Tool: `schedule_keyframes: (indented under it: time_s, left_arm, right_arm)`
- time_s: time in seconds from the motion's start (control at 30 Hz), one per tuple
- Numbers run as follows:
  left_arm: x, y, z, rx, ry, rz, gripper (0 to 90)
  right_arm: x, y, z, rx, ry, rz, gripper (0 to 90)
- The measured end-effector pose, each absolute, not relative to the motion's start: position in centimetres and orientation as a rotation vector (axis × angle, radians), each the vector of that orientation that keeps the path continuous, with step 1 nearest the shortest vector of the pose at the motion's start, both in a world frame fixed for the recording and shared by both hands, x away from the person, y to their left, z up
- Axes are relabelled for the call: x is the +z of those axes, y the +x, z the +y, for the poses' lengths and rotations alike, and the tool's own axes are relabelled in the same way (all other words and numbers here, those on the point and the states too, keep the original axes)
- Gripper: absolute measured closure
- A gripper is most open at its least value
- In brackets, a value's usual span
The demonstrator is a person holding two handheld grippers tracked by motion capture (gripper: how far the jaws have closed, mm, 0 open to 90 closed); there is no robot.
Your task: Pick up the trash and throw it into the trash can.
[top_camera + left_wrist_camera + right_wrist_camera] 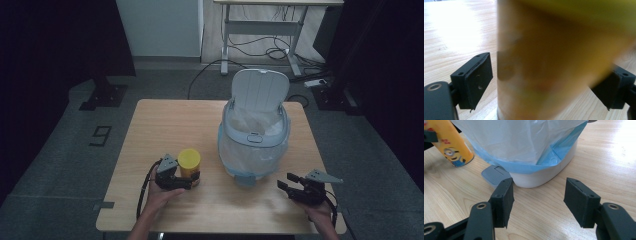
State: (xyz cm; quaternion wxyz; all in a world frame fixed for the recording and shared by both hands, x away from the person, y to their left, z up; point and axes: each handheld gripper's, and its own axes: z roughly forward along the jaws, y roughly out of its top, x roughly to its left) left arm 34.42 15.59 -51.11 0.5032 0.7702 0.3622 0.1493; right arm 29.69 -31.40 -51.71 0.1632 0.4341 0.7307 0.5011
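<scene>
Straddling yellow can [189,161], left tool [193,180] open; right tool [286,182] open.

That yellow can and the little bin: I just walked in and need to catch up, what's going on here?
A person works at a wooden table with a gripper in each hand. The left gripper has its jaws around the yellow can, though a small gap shows beside one pad, so it isn't clamped. The right gripper sits open on the table near the pedal of the bin, whose lid is up and which is lined with a bag.
</scene>
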Motion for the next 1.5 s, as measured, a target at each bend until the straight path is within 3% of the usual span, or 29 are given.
schedule_keyframes:
  time_s: [0.13,0.57,1.5]
  left_arm:
    - [-51.3,34.7,15.6,0.350,1.849,0.878,21.0]
    - [-50.4,34.1,16.0,0.339,1.802,0.862,23.0]
    - [-43.8,32.0,16.9,0.389,1.765,0.792,23.3]
  right_arm:
    - [-51.7,29.7,-31.2,1.423,1.230,2.093,39.7]
    - [-51.8,29.7,-31.3,1.425,1.235,2.090,39.7]
    - [-51.9,29.8,-31.7,1.432,1.257,2.082,40.0]
